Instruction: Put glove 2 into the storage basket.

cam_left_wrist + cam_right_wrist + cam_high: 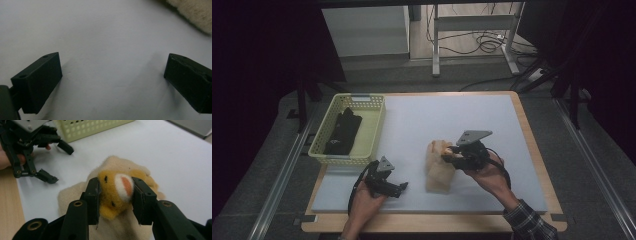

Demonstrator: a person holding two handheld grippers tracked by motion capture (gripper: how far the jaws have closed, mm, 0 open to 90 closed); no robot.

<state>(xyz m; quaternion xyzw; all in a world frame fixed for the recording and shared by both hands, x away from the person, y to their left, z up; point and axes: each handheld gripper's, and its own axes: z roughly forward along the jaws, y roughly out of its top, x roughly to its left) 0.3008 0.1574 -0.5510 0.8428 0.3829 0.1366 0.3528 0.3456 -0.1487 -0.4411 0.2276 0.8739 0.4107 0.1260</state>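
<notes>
In the high view, a soft plush toy with a yellow-orange head and a cream fleece body (438, 165) lies a little right of centre in the frame, on the pale grey surface (452, 115). The right tongs (447, 155) grip the toy at its head. In the right gripper view, at the centre of the frame, the two black jaws press on either side of the yellow-orange head (117, 192), whose white muzzle and orange nose face up between them; the jaws stand partly closed on it, and the cream body spreads on the surface below and behind.

The left tongs (404, 187) sit at the lower left of centre in the high view, held in the person's left hand (364, 207) just above the surface. In the left gripper view its jaws stand wide apart with only bare surface between them, and an edge of cream fleece shows at the upper right corner (195, 12).

A pale green perforated plastic basket (372, 131) sits at the left of the surface, with a dark folded cloth (343, 131) lying inside it.
</notes>
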